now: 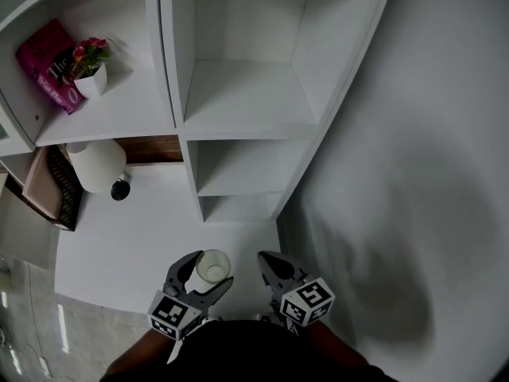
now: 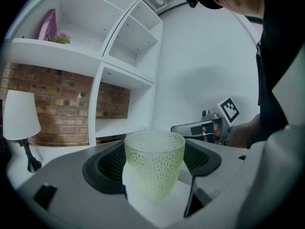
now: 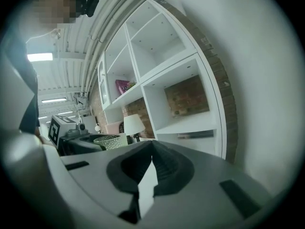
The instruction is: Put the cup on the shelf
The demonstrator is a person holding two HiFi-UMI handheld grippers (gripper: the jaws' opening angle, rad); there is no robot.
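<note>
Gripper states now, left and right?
Left gripper: closed on the cup.
Right gripper: closed, empty.

Left hand-held gripper [image 2: 153, 152] grips 1 upright pale-green textured cup [image 2: 155, 168] between its 2 jaws. Beyond it: white shelf [image 2: 71, 51] against brick wall [image 2: 52, 109], white lamp [image 2: 19, 116] at left, right hand-held gripper [image 2: 180, 128] at right.

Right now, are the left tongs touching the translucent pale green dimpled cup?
Touching. The left gripper view shows the left tongs shut on the pale green dimpled cup, both dark pads against its sides.
</note>
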